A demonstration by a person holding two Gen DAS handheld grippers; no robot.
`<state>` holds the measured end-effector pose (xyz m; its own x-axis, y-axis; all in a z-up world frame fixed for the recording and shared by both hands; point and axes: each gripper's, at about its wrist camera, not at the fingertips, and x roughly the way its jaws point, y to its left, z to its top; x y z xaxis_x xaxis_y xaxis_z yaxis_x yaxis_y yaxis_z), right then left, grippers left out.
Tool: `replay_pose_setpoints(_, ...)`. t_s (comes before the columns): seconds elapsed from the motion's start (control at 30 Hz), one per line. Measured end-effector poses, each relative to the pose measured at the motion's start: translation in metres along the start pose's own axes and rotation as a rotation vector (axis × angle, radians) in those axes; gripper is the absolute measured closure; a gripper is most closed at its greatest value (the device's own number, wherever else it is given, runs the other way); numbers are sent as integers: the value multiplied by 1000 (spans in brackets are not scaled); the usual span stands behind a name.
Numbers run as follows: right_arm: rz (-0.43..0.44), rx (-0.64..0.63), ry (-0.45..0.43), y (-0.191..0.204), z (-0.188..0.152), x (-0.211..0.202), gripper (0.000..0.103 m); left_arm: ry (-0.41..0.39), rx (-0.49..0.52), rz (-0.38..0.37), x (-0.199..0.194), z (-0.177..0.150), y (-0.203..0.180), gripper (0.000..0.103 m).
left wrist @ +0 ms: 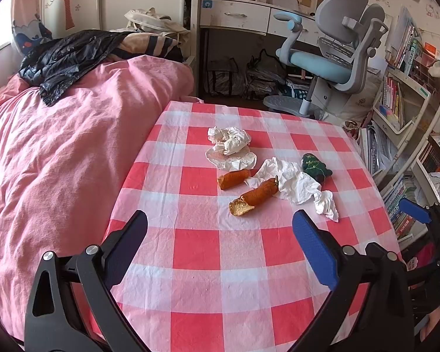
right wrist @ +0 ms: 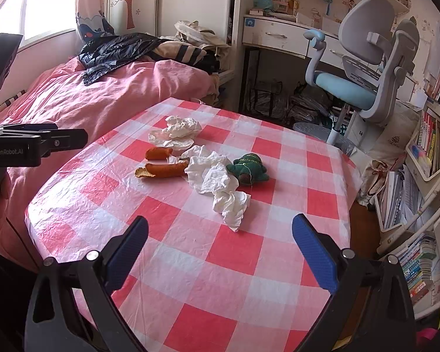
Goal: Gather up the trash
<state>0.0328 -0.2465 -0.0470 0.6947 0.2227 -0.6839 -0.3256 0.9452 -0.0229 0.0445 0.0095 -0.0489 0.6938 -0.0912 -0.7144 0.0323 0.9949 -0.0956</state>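
Two grippers hover with jaws apart over a checked table strewn with trash.

Left gripper (left wrist: 220, 234) and right gripper (right wrist: 220, 240) both hold nothing. Mid-table (right wrist: 234, 264) lie two orange peels (right wrist: 161, 162), a crumpled tissue (right wrist: 217, 182) touching the nearer peel, a farther tissue wad (right wrist: 179, 132), and a green plush toy (right wrist: 249, 168) just beside the tissue.

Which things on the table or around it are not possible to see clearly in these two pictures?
- Both views: no bin or bag for the trash shows.
- Both views: the tissue covers the end of one orange peel nearest the green pouch.
- Both views: the gold writing on the green pouch is too small to read.
- Left wrist view: the right hand-held gripper is cut off by the frame edge.
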Motion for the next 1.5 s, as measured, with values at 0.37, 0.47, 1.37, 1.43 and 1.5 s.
replay_pose_setpoints(0.37, 1, -1, -2, 1, 0, 0, 9, 0, 0, 1, 0, 0, 0, 7)
replay_pose_setpoints(0.47, 2, 0, -2, 1, 0, 0, 9, 0, 0, -1, 0, 0, 0, 7)
replay_pose_setpoints(1.37, 1, -2, -3, 4, 1, 1, 9, 4, 2, -2, 0, 0, 1, 7)
replay_pose_setpoints(1.43, 1, -1, -3, 4, 1, 1, 9, 4, 2, -2, 0, 0, 1, 7)
replay_pose_setpoints(1.5, 1, -1, -4, 4, 1, 1, 9, 4, 2, -2, 0, 0, 1, 7)
